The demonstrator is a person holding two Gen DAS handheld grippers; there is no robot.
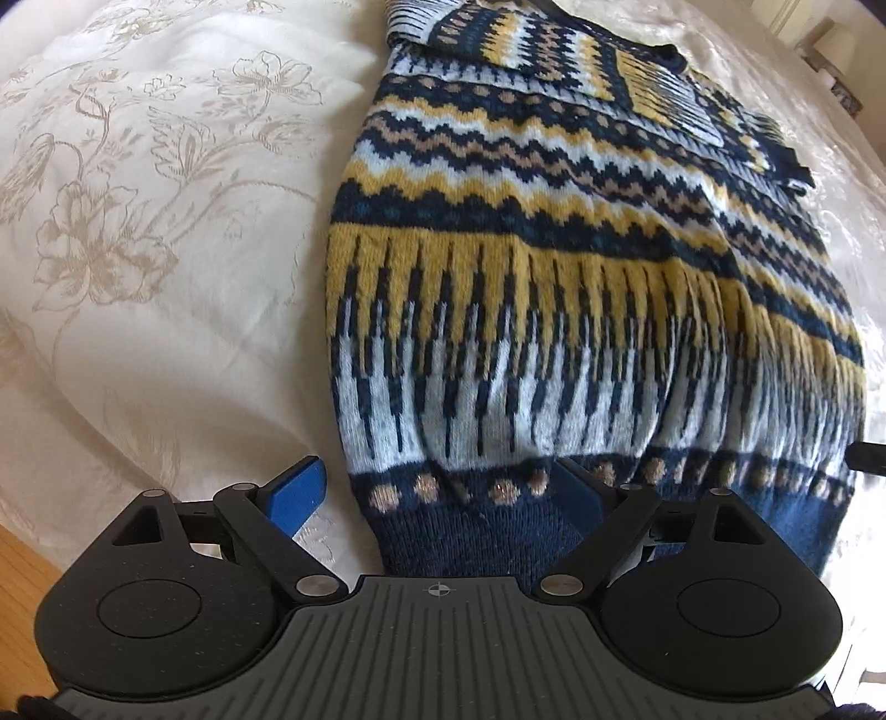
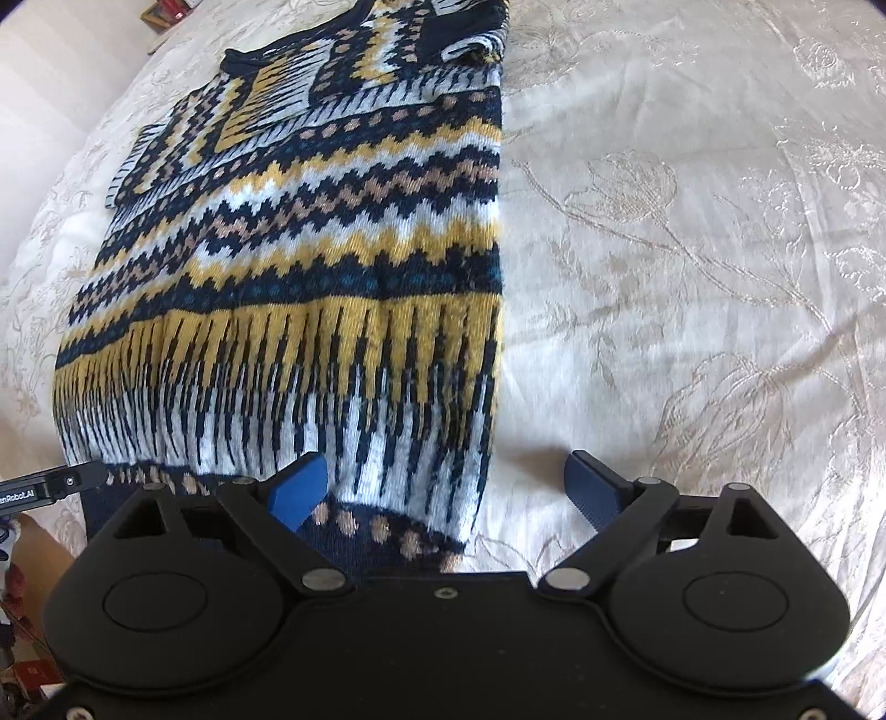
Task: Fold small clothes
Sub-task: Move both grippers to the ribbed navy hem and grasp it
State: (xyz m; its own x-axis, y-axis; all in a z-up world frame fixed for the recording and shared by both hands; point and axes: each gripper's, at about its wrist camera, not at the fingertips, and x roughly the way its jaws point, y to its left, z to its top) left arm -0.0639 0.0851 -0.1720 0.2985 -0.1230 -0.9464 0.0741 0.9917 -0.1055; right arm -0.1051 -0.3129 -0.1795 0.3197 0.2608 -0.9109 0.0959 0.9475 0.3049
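A knitted sweater (image 1: 554, 266) in navy, yellow, white and tan bands lies on the bed, its sleeves folded in across the top. It also shows in the right wrist view (image 2: 310, 266). My left gripper (image 1: 443, 493) is open, its blue fingers (image 1: 299, 493) straddling the sweater's near left hem corner, the navy ribbed band between them. My right gripper (image 2: 448, 487) is open, its blue fingers (image 2: 299, 490) straddling the near right hem corner. The left gripper's tip (image 2: 55, 482) shows at the left edge of the right wrist view.
The sweater lies on a cream bedspread (image 1: 138, 249) with embroidered flowers, which spreads wide on both sides (image 2: 692, 277). A wooden floor (image 1: 22, 565) shows at the bed's near left edge. Small items (image 2: 166, 11) stand beyond the bed's far side.
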